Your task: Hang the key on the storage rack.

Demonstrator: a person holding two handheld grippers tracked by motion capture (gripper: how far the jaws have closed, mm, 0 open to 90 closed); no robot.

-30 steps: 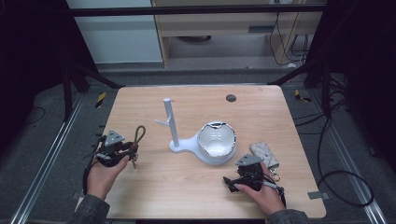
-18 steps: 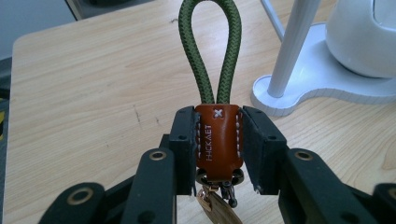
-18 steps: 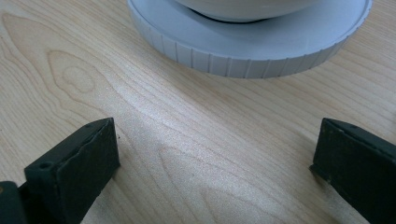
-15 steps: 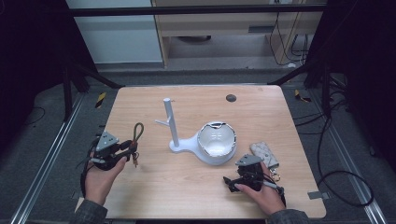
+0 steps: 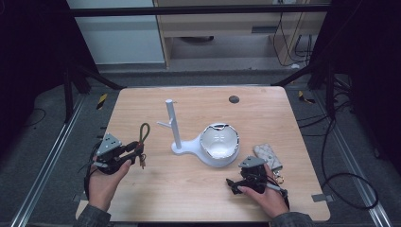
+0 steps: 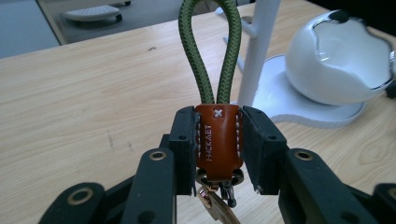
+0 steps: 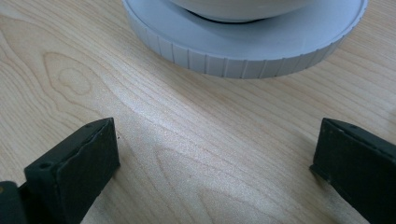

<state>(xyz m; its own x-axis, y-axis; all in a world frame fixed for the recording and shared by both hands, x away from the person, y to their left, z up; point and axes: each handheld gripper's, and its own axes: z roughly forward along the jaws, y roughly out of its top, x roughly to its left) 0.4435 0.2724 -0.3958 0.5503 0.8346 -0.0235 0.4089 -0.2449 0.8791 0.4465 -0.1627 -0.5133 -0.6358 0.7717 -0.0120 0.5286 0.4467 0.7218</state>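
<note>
Two tools work one wooden bench (image 5: 189,189), each in a person's hand. Left tool (image 6: 217,140): its black jaws are clamped on the brown leather tab of a single key strap (image 6: 217,135), one pad pressing each side of the tab, with the strap held clear of the wood. From the tab one green braided cord loop (image 6: 210,51) rises upright between the jaws, and below it hang metal fittings and a brass-coloured key (image 6: 217,210) — seen in part. In the high view this left tool (image 5: 135,152) sits at the bench's near left, the cord loop pointing away from the person.

Right tool (image 7: 215,163): jaws wide apart, nothing between them, hovering low over bare wood just before the ribbed round base of the white stand. In the high view the right tool (image 5: 234,185) lies at the near right of the bench, gripped by a hand (image 5: 267,196).

One white stand (image 5: 189,146) occupies the middle of the bench — an upright post (image 5: 172,120) with a short side peg, joined to one rounded white bowl (image 5: 219,144). One pale patterned key case (image 5: 268,157) lies just beside the right hand. One small dark round mark (image 5: 233,99) sits near the far edge.
</note>
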